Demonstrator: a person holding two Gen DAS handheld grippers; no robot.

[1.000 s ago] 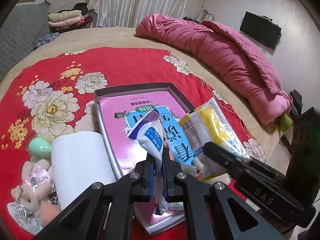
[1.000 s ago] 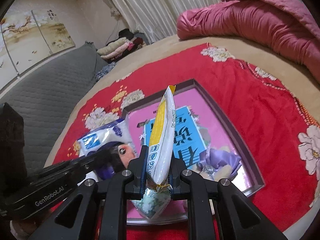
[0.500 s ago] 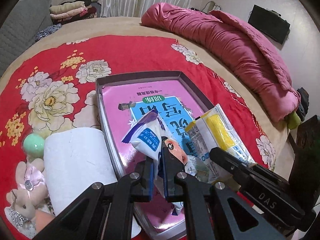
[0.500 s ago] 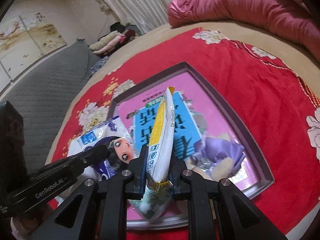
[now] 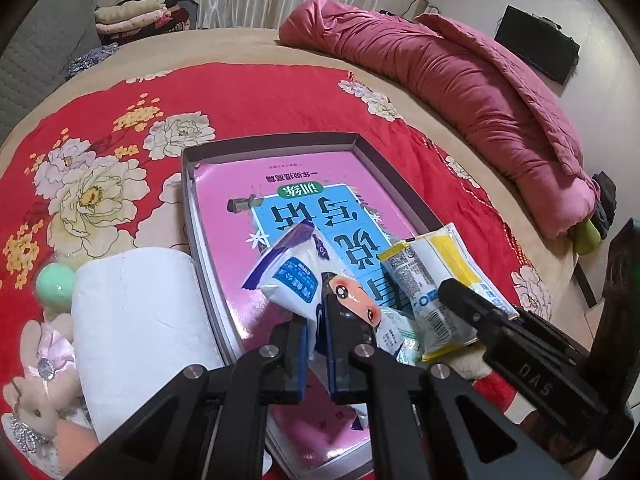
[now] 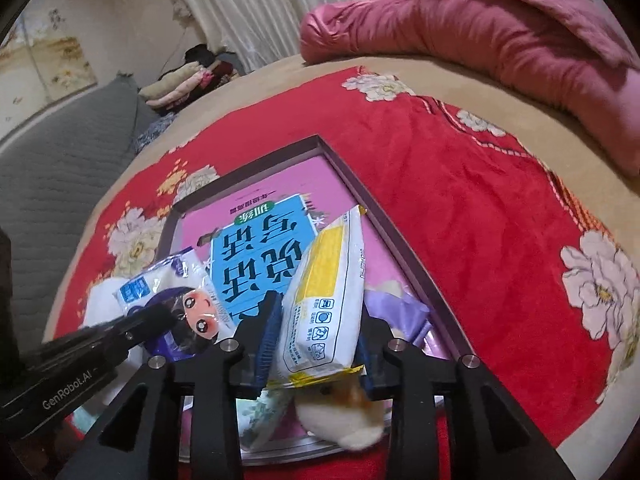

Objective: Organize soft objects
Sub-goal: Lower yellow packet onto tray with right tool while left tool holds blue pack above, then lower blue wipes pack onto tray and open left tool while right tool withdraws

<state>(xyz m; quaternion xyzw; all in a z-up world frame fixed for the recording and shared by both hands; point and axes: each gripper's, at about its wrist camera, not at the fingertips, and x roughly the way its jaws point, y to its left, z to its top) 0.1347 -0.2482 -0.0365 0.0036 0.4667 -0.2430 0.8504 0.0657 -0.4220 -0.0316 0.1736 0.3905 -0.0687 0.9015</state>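
My left gripper [image 5: 318, 344] is shut on a blue-and-white tissue pack with a cartoon face [image 5: 296, 280], held over the near end of the shallow box [image 5: 276, 142]. The pack also shows in the right wrist view [image 6: 176, 296]. My right gripper [image 6: 316, 344] has opened; the yellow-and-white packet [image 6: 328, 296] lies loose between its jaws, over the box [image 6: 248, 164]. The packet shows in the left wrist view [image 5: 436, 280]. A pink-and-blue booklet [image 5: 304, 208] lines the box.
A white paper roll [image 5: 136, 320], a green egg [image 5: 54, 282] and a plush bunny [image 5: 40, 384] lie left of the box. A purple wrapped item [image 6: 396, 308] and a small plush [image 6: 348, 412] lie at the box's near end. A rolled pink quilt [image 5: 460, 76] lies behind.
My right gripper has opened and the yellow packet has tipped flat between its jaws. Both grippers have moved lower and forward over the box. The left stays shut on the tissue pack.
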